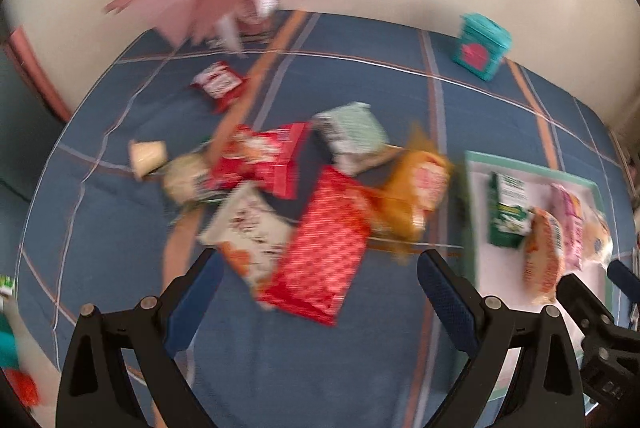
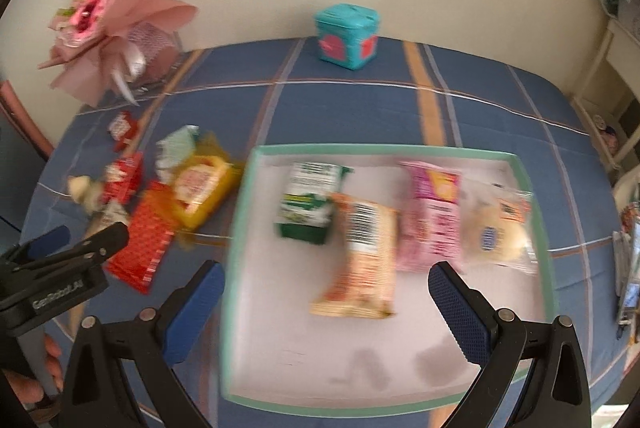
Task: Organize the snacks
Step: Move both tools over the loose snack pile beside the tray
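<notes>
Several snack packets lie loose on the blue plaid tablecloth: a red patterned packet (image 1: 324, 248), a white and orange packet (image 1: 252, 228), a yellow packet (image 1: 416, 195) and a red bag (image 1: 260, 159). My left gripper (image 1: 320, 268) is open and empty, just above the red patterned packet. A shallow green-rimmed tray (image 2: 244, 228) holds a green carton (image 2: 308, 203), an orange packet (image 2: 360, 260), a pink packet (image 2: 432, 211) and a clear-wrapped bun (image 2: 496, 232). My right gripper (image 2: 326, 280) is open and empty over the tray's near half. The left gripper shows in the right wrist view (image 2: 76, 248).
A teal box (image 2: 346, 35) stands at the table's far edge by the cream wall. A pink flower bouquet (image 2: 108, 7) stands at the back left. A small red packet (image 1: 218, 83) lies apart, behind the pile. Shelving is off the table's right side.
</notes>
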Available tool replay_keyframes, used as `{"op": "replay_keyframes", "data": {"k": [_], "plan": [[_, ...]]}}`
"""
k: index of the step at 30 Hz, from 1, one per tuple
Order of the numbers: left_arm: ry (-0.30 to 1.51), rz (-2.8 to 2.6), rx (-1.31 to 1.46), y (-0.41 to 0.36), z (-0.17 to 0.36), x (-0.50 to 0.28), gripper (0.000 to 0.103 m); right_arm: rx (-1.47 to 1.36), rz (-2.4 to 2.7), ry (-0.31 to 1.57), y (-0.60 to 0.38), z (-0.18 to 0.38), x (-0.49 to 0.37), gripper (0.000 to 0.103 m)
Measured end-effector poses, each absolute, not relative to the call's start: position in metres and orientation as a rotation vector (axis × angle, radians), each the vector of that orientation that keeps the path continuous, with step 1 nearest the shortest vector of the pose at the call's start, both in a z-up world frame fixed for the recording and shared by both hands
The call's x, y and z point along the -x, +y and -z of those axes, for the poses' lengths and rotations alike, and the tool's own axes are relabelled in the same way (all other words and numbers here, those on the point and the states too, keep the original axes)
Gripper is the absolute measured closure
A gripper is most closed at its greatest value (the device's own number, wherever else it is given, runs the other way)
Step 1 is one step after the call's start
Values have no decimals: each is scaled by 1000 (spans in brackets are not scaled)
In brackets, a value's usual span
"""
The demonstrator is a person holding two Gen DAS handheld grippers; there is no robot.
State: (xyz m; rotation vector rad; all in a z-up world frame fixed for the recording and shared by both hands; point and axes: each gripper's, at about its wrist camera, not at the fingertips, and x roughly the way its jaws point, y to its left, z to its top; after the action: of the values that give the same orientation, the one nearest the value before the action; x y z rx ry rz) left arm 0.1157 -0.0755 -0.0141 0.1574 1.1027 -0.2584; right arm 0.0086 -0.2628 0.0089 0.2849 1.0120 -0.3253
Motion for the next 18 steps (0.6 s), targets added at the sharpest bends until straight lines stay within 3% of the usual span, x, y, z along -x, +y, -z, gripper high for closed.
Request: {"op": "replay_keyframes", "data": {"k": [18], "plan": [[1170, 113, 54, 34, 31, -153, 5, -325, 170, 1039, -165, 14, -74, 0]]}}
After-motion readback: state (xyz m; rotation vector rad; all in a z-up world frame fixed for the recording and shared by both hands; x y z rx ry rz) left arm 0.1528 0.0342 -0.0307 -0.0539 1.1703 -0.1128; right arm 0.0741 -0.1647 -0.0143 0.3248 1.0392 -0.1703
